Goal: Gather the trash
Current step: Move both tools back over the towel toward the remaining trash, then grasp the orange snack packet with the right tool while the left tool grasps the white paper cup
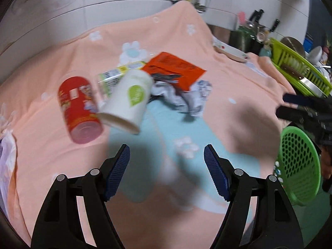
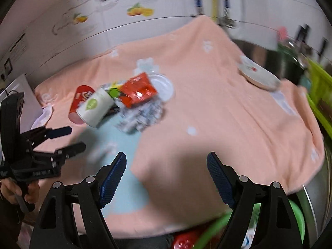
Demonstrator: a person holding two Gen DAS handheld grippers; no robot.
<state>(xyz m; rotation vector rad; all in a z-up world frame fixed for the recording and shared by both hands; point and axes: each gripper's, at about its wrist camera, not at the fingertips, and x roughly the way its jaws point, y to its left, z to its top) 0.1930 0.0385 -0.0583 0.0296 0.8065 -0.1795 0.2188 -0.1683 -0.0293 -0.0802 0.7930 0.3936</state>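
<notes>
A: Nearest are the ribbed blue pads on the black left gripper [image 1: 167, 171], fingers spread wide with nothing between them; the right gripper [image 2: 166, 178] stands likewise.

B: And the trash?

A: Heaped mid-surface on the soft peach flowered cloth [image 1: 228, 87]: a glossy red cylindrical can [image 1: 79, 109], a white paper cup [image 1: 128, 101] on its side, a flat orange foil packet [image 1: 174, 68], crumpled grey-white wrappers [image 1: 182, 97]. A green perforated plastic basket [image 1: 298, 164] sits at the right edge.

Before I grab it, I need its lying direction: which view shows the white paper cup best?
The left wrist view: the white paper cup is large, on its side, open mouth toward the camera, beside the red can. The right wrist view shows it smaller and blurred.
</notes>
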